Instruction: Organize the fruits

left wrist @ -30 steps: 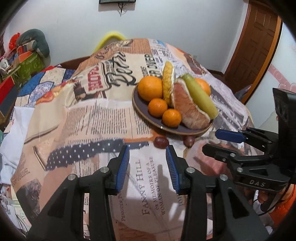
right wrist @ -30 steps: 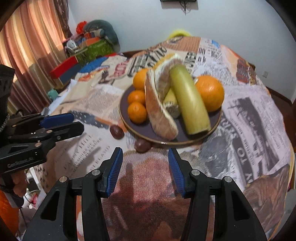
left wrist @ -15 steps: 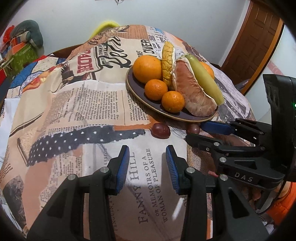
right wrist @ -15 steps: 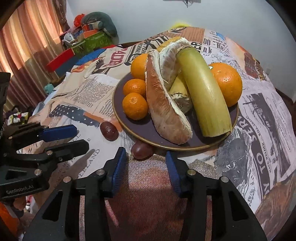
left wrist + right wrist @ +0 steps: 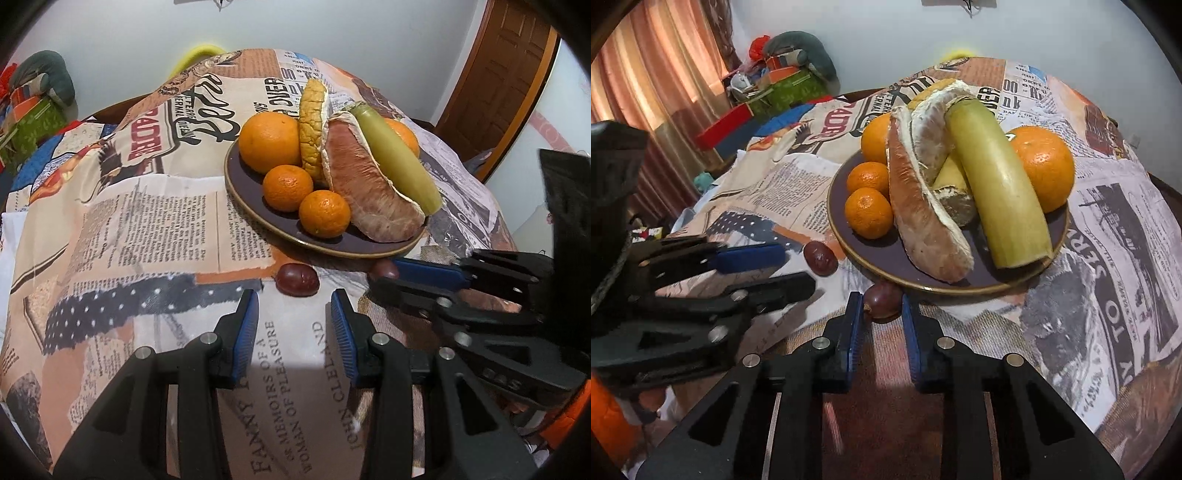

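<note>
Plate (image 5: 871,254) served as the landmark: dark, gold-rimmed, sitting on the newspaper-print tablecloth (image 5: 147,221). It carried two large oranges, two mandarins (image 5: 324,218), peeled pomelo segments (image 5: 923,229) and a pale green stalk-like piece (image 5: 997,192), leaning on one another in the middle. Probably heaped that way to fit the plate, leaving the front of the dish bare.

Two dark red jujube-like fruits lay off the plate on the cloth, just beside its near rim. These looked like the strays left to tidy.

Right gripper (image 5: 882,314): low over the cloth, pointed at the plate's near rim, fingers narrowed around the nearer stray fruit (image 5: 882,301). Blue pads (image 5: 855,325) bracketed it on both sides and appeared to be at or close to contact; firm clamping could not be confirmed. Fruit sat on the cloth, almost under the plate's lip. Judged step: grasping it for transfer onto the plate.

Left gripper (image 5: 295,325): also low and aimed at the plate, fingers spread wide and holding nothing. The second stray fruit (image 5: 298,284) lay just ahead of its tips, apart from them, lined up with the gap. Likely staged for the next pick.

Both tools converged side by side at the plate's near edge.
</note>
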The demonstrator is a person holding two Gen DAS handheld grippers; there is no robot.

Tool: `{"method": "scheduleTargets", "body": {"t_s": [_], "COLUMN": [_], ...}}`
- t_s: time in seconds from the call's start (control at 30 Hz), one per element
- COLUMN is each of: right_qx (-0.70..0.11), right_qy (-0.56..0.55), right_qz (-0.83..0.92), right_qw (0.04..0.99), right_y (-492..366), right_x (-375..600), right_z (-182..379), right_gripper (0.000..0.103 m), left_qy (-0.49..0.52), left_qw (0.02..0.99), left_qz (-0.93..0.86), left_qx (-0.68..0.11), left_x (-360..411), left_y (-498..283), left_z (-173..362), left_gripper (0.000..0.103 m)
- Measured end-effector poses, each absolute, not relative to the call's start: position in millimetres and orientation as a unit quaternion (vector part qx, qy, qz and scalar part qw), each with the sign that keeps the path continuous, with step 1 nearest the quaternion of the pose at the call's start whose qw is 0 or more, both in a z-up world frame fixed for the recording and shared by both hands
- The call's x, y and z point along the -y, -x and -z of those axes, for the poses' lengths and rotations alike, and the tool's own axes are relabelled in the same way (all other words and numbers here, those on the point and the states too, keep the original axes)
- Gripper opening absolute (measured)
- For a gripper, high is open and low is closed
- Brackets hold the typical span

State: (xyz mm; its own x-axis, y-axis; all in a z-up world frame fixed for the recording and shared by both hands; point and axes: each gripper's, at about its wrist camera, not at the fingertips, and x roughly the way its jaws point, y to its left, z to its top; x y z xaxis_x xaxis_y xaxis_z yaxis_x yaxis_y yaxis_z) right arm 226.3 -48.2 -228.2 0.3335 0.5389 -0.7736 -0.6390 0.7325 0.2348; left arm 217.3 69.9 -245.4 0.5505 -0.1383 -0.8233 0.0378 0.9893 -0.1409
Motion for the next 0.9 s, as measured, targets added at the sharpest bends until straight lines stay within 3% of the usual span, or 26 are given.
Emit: {"method": "scheduleTargets", "body": {"t_s": [0.27, 0.4, 0.9], "right_qx": [-0.445, -0.438, -0.406], "right_qy": [0.034, 0.017, 0.0], "right_qz": [-0.354, -0.343, -0.331], "right_qw": [0.822, 0.831, 0.852], "right_y": [-222, -224, -243], "right_x": [79, 95, 106], "right_z": [218, 210, 189], "right_gripper": [0.02, 0.02, 0.02], "left_qy": [0.04, 0.032, 0.042], "left_qw": [0.883, 0.885, 0.899], "left_qz": [0.046, 0.039, 0.041], "left_qx": [-0.466, -0.462, -0.434], "left_x": [-63, -62, -69], "left_y": [-228, -230, -232], "left_z": [248, 250, 225], "left_gripper": [0.04, 0.026, 0.025]}}
